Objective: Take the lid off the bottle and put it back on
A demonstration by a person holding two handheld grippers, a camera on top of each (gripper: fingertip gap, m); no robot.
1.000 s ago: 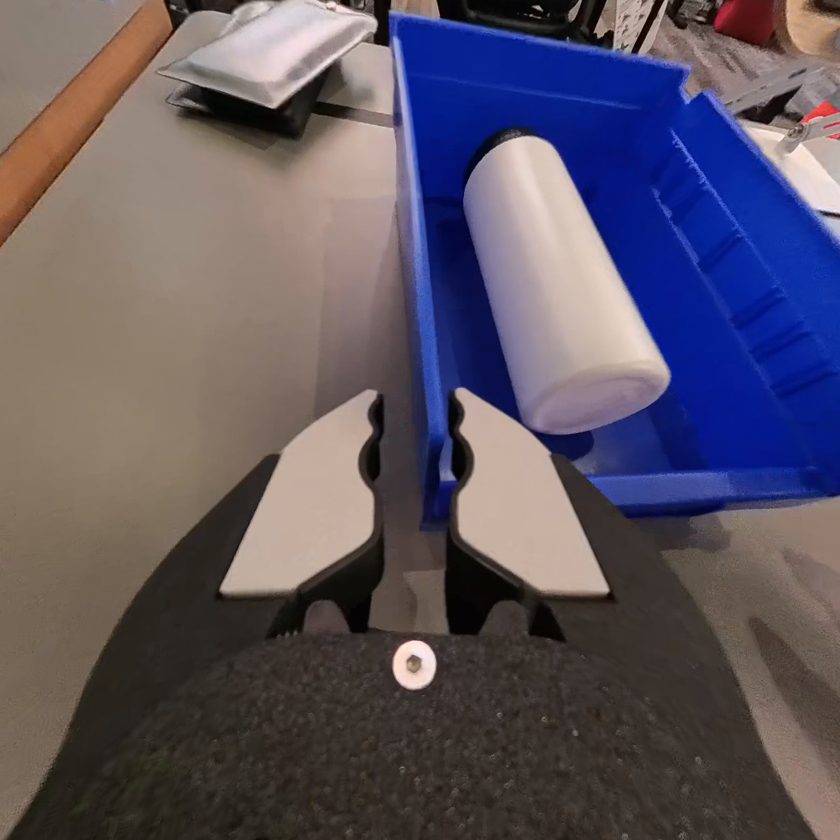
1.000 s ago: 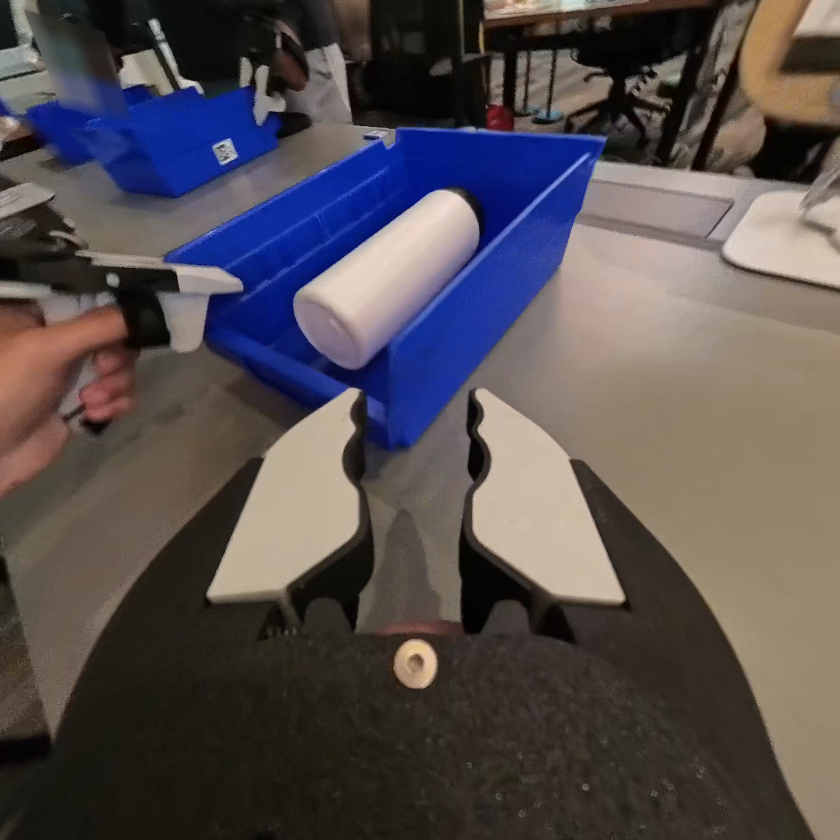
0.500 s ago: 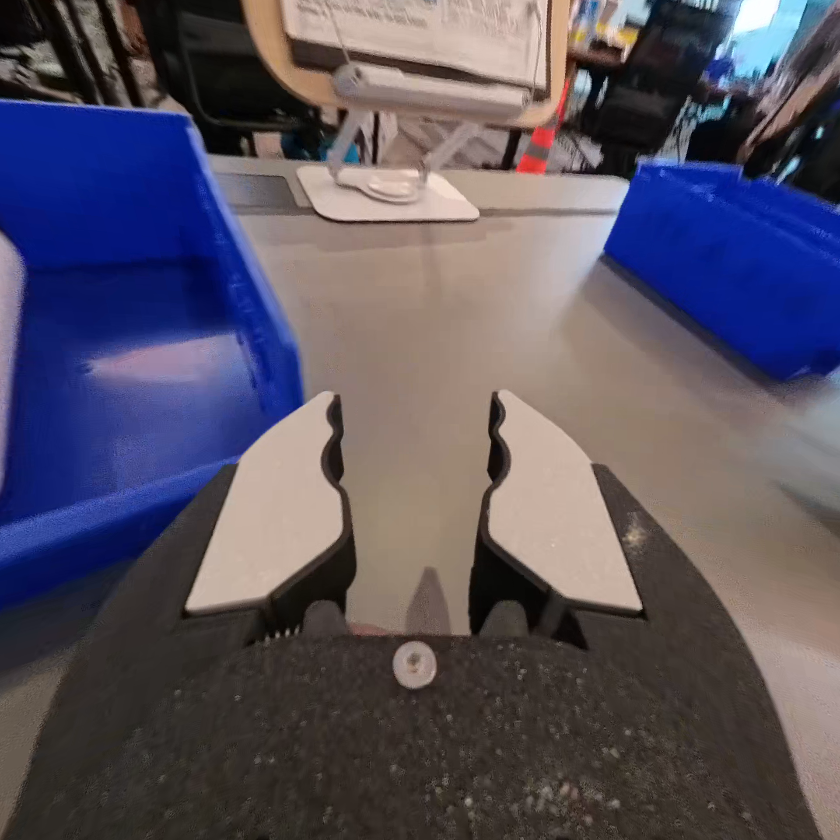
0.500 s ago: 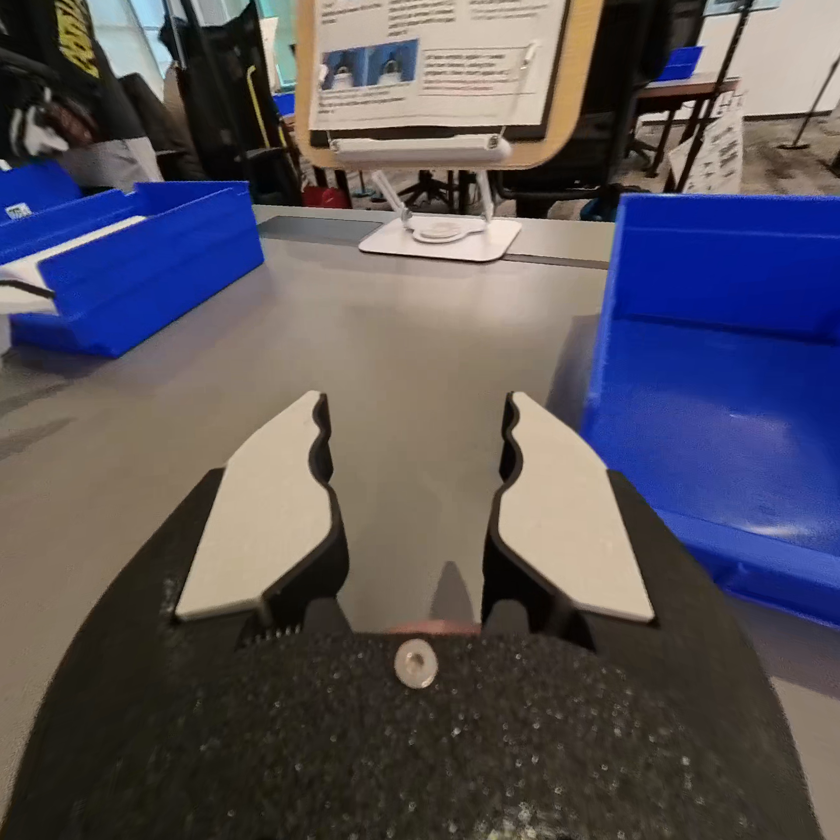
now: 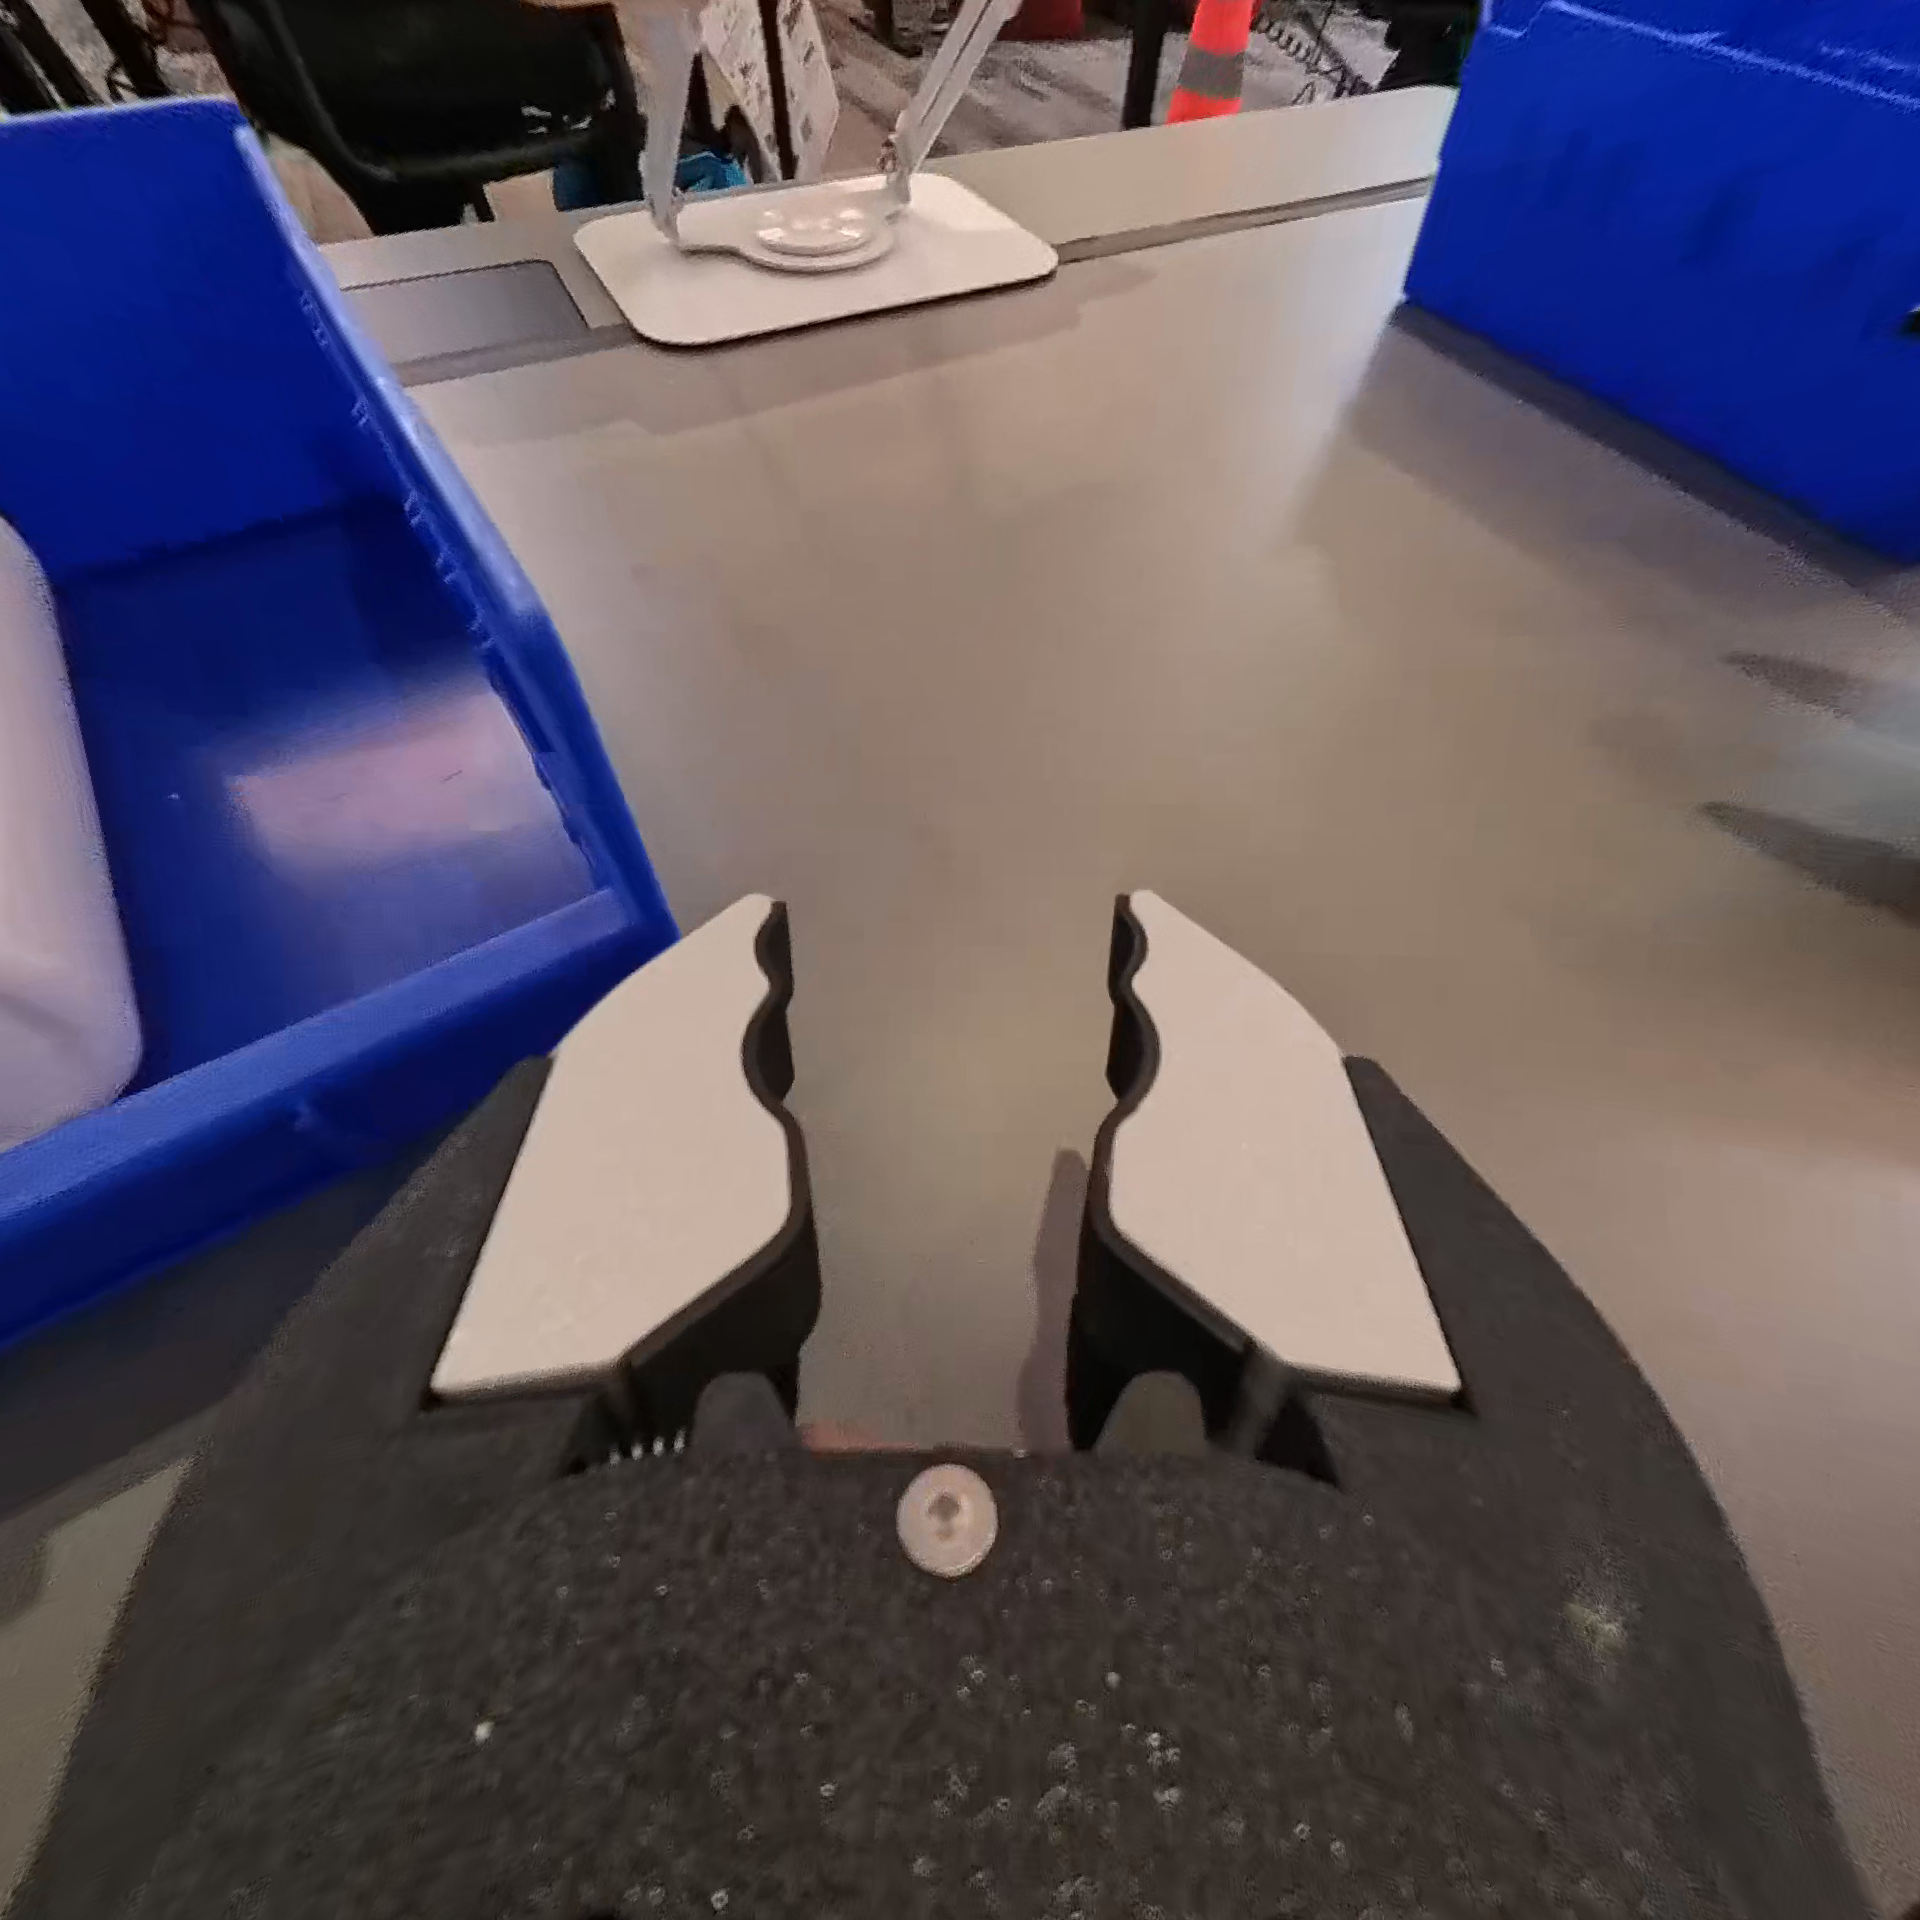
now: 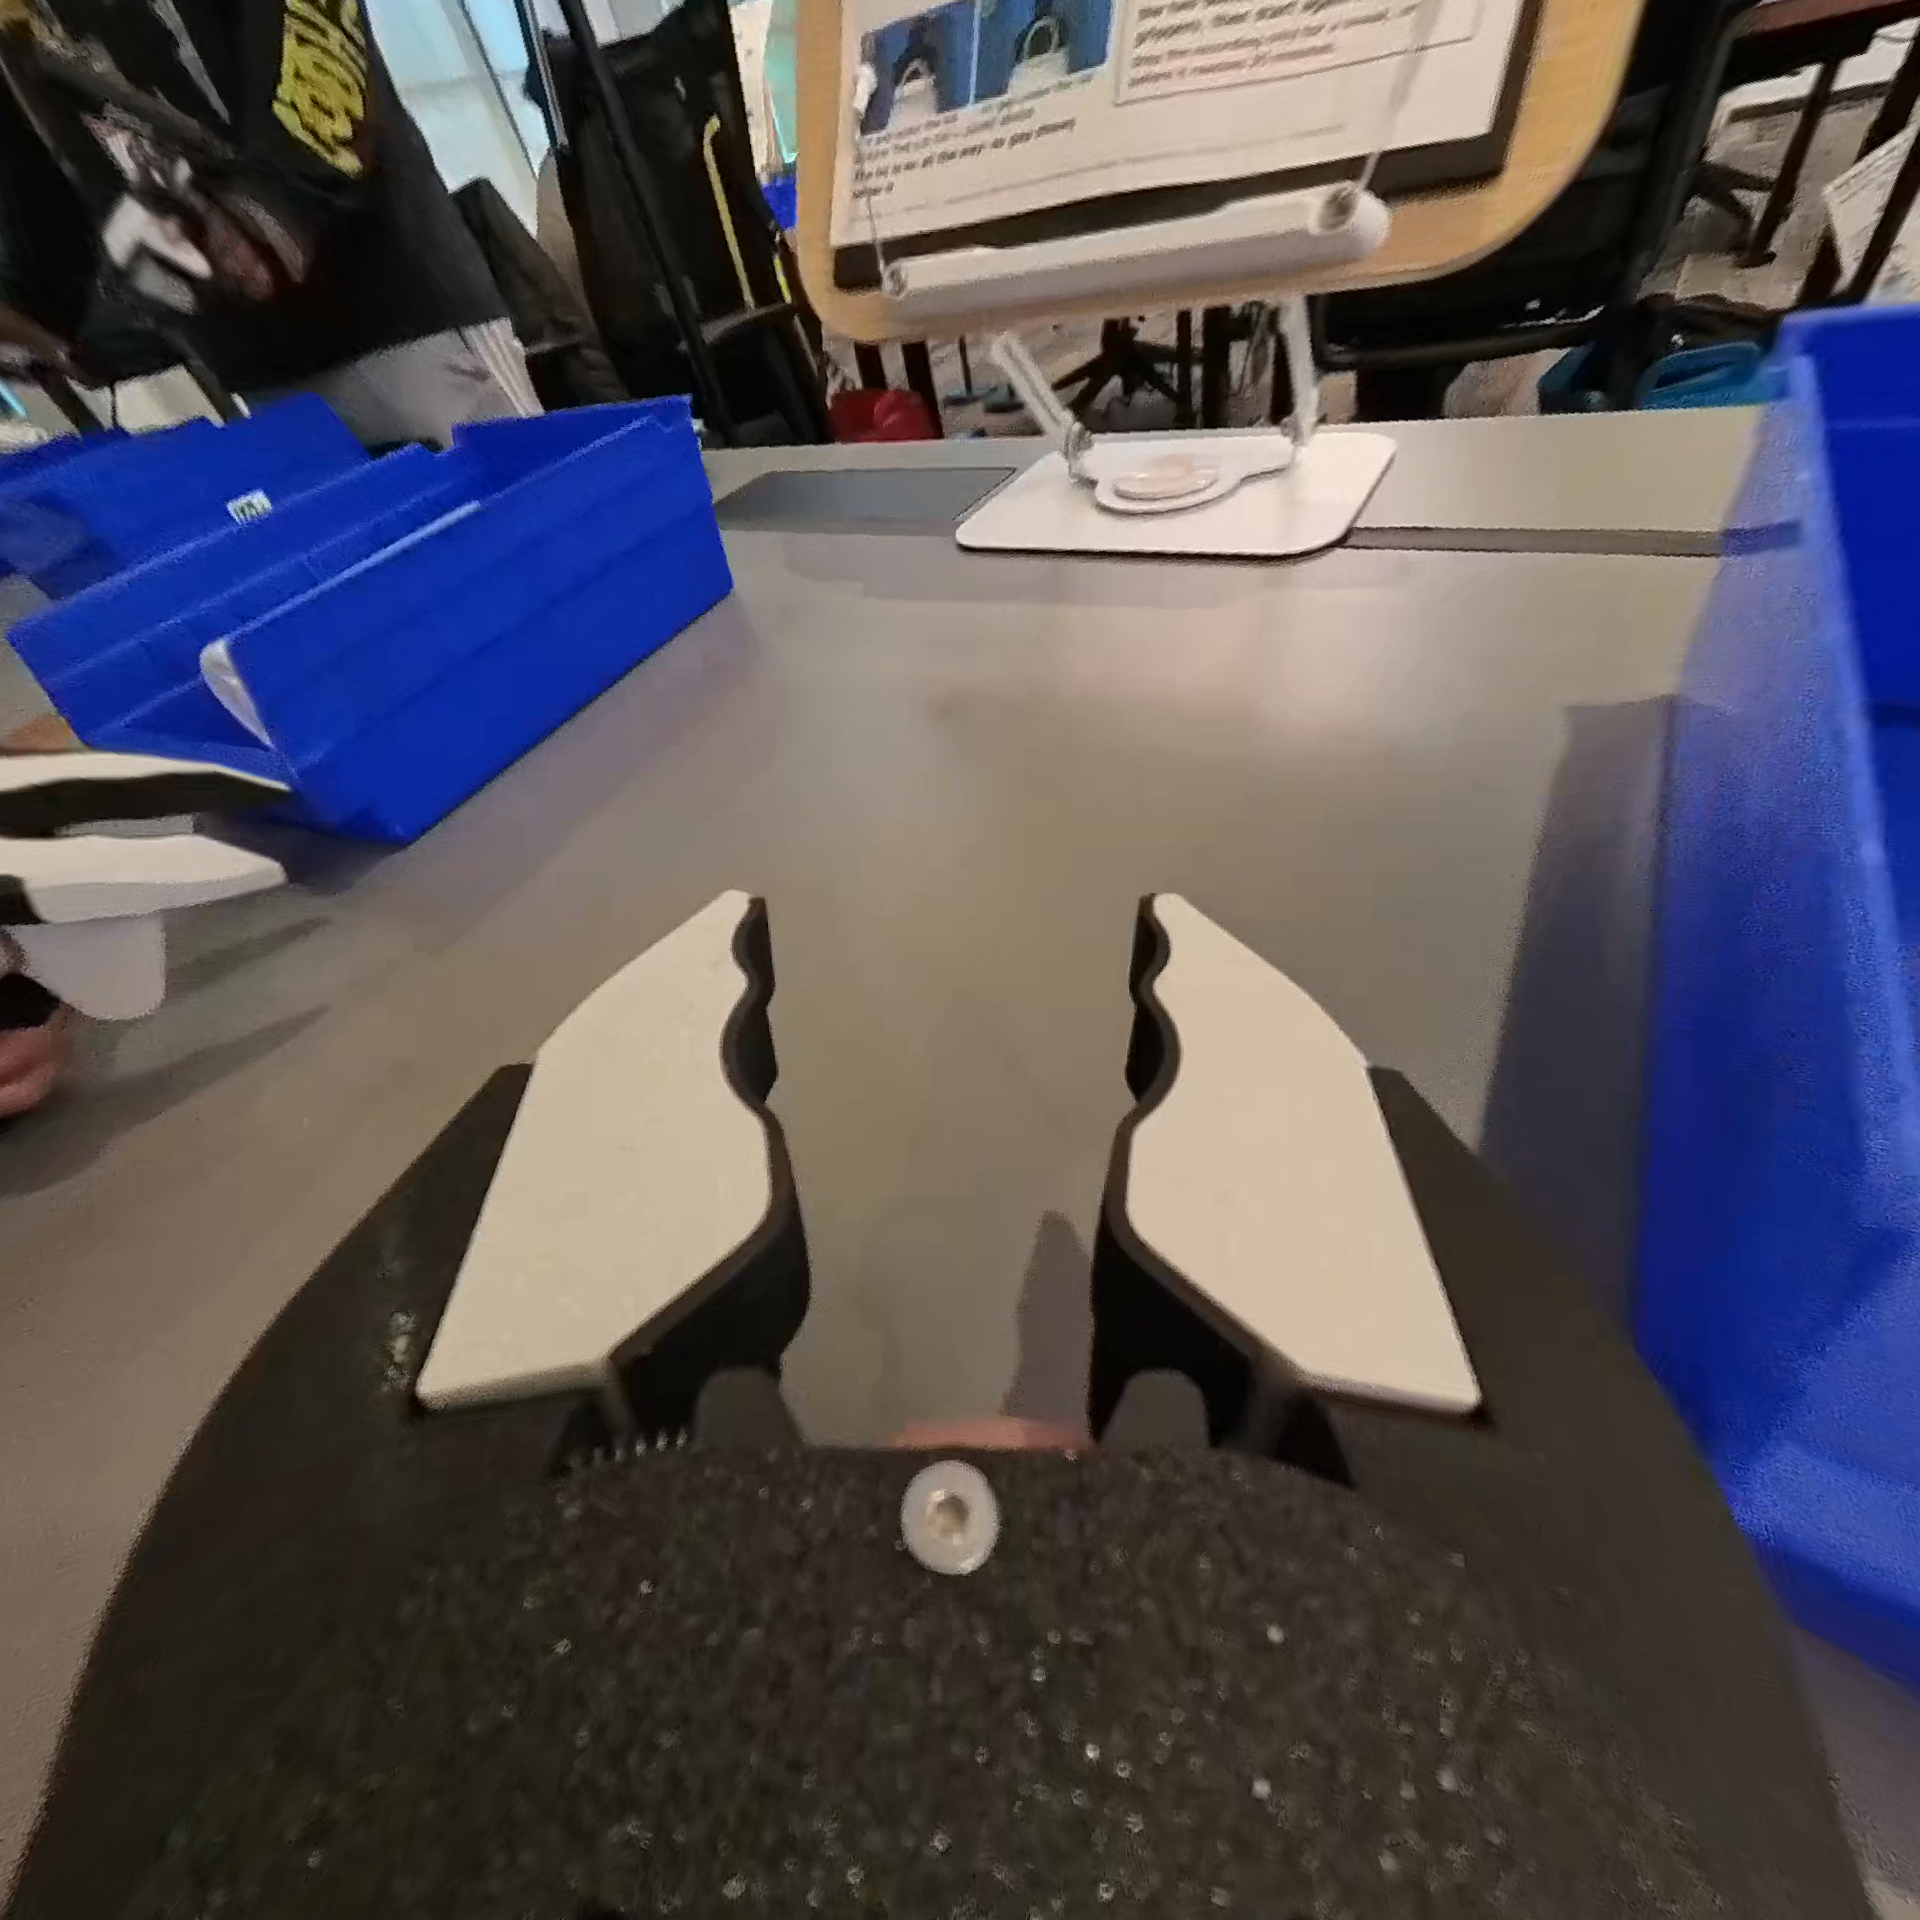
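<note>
At far left, the smooth white bottle (image 5: 47, 831) lies in a glossy blue plastic bin (image 5: 343, 1049). The left gripper (image 5: 945, 914) and right gripper (image 6: 951, 909), scalloped grey fingers wide apart, hold nothing above the matte grey table (image 5: 1039, 623).

Left gripper (image 5: 945, 914), grey-plated black jaws apart, bare, over smooth grey tabletop (image 5: 1039, 623). Deep blue plastic bin (image 5: 447, 582) at left, holding white cylindrical bottle (image 5: 47, 862), partly visible. Second blue plastic bin (image 5: 1683, 249) far right. White flat stand base (image 5: 810, 260) beyond.
</note>
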